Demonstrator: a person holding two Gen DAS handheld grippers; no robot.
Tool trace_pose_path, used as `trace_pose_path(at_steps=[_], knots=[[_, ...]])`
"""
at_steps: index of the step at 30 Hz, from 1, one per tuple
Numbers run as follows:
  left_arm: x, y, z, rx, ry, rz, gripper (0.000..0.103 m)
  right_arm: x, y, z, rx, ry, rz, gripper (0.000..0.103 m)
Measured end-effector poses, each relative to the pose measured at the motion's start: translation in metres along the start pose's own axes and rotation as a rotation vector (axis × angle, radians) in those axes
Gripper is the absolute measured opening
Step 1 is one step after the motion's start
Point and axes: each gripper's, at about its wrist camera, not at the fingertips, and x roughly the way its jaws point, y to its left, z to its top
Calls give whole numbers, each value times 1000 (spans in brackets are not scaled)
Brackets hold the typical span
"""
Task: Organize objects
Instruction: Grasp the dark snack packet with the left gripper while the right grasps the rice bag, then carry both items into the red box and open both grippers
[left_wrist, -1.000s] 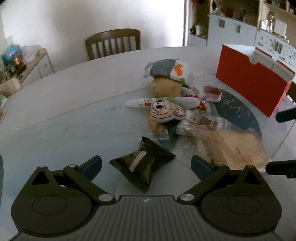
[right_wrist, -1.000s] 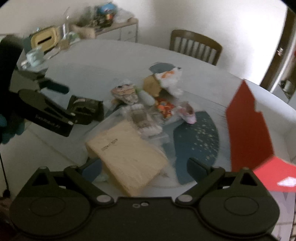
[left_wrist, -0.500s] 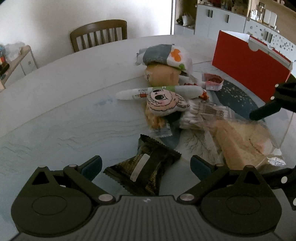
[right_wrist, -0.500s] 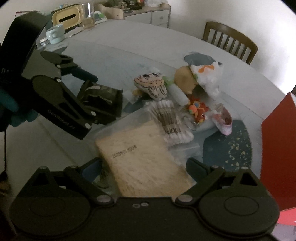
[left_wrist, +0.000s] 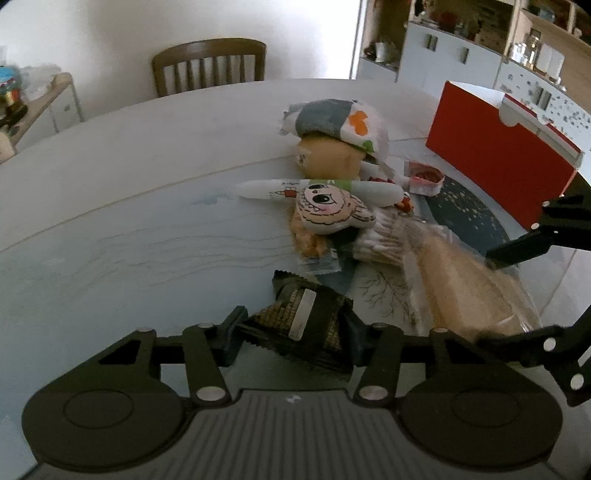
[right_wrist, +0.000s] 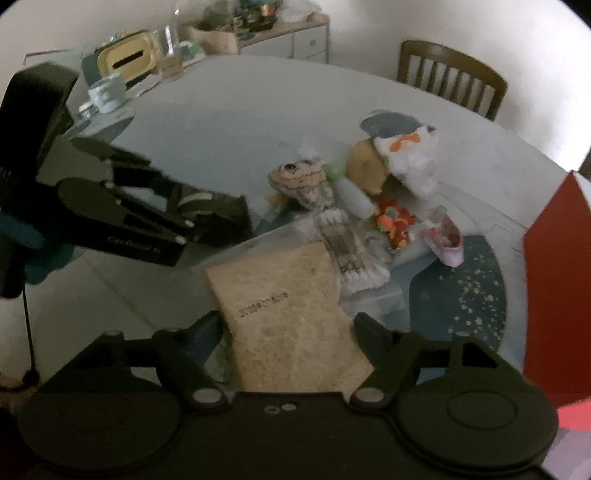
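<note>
On the left, the left hand-held gripper (left_wrist: 297, 334) has its jaws closing around a dark snack packet (left_wrist: 306, 325) with a pale label strip; both fingertips touch the packet's crumpled ends, and the packet lies at the near edge of the round worktop (left_wrist: 147, 229). From the right wrist view the same hand-held gripper (right_wrist: 221, 214) shows at the left with the dark packet (right_wrist: 207, 206) between its fingers.

Just beyond the packet, toward the middle of the worktop, is a loose pile: a small cartoon-face plush (left_wrist: 332, 214) lies on a white marker-like tube (left_wrist: 280, 188), with a tan rounded toy (left_wrist: 328, 158) behind it under a grey, white and orange cloth (left_wrist: 340, 122). A clear bag of cotton swabs (right_wrist: 347, 254) lies beside the plush, an orange and red toy (right_wrist: 393, 221) just right of it, and a small pink cup (right_wrist: 447, 240) farther right on a dark blue speckled mat (right_wrist: 472, 288).

To the right of the snack packet, the right hand-held gripper (right_wrist: 288, 332) straddles a bagged slice of bread (right_wrist: 291, 314) lying flat at the worktop's near edge. Its jaws are closing, with the bread between them; whether the pads already press on the bag is unclear.

At the far right stands a red box (left_wrist: 495, 162) with a white lid. A wooden chair (left_wrist: 210, 64) stands behind the worktop.
</note>
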Motion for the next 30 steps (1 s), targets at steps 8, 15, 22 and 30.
trace_pose_path(at_steps=[8, 15, 22, 30], knots=[[-34, -15, 2, -51, -47, 13, 52, -36, -8, 1, 61, -67, -5, 75], [-71, -53, 22, -57, -121, 4, 52, -80, -30, -1, 103, -122, -35, 76], [-88, -108, 54, -22, -175, -28, 52, -116, -73, -7, 152, -138, -69, 76], [-83, -172, 98, 30, -227, -48, 52, -150, -132, -14, 215, -183, -132, 76]])
